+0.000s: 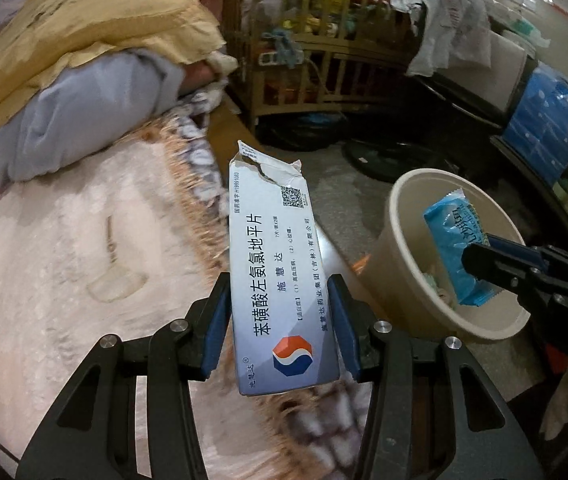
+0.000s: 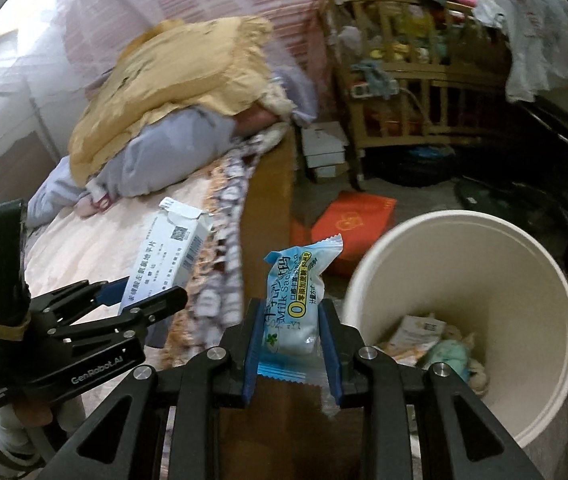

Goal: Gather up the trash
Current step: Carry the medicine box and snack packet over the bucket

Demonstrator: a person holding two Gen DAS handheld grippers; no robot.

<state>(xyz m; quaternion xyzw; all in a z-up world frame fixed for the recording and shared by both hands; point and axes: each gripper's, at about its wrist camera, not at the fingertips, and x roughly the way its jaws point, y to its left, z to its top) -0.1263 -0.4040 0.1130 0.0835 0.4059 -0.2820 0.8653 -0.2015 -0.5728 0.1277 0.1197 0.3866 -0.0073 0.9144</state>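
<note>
A bed (image 2: 95, 248) with a pale fleecy cover fills the left of both views, a yellow quilt (image 2: 175, 80) heaped on a grey pillow (image 2: 155, 160) near its head. Beyond the bed's far corner stands a wooden crib (image 1: 316, 48) crammed with toys, a white cloth (image 1: 448, 20) draped beside it. On the floor off the bed's edge lie an orange box (image 2: 352, 228) and, nearer, a cream waste bin (image 2: 544, 280), with crumpled litter in its bottom.

The left gripper (image 1: 279, 320) has its blue pads clamped on the long sides of a white medicine carton (image 1: 275, 272), held over the fringed edge of the bed; the carton's far flap is torn open. The right gripper (image 2: 290, 344) is closed on a blue snack wrapper (image 2: 296, 296). In the left wrist view the wrapper sits over the bin's mouth, while the right wrist view places it just beside the rim, so whether it is above the opening is unclear.

The litter in the bin is too blurred to name, and the room's right side is dark.
</note>
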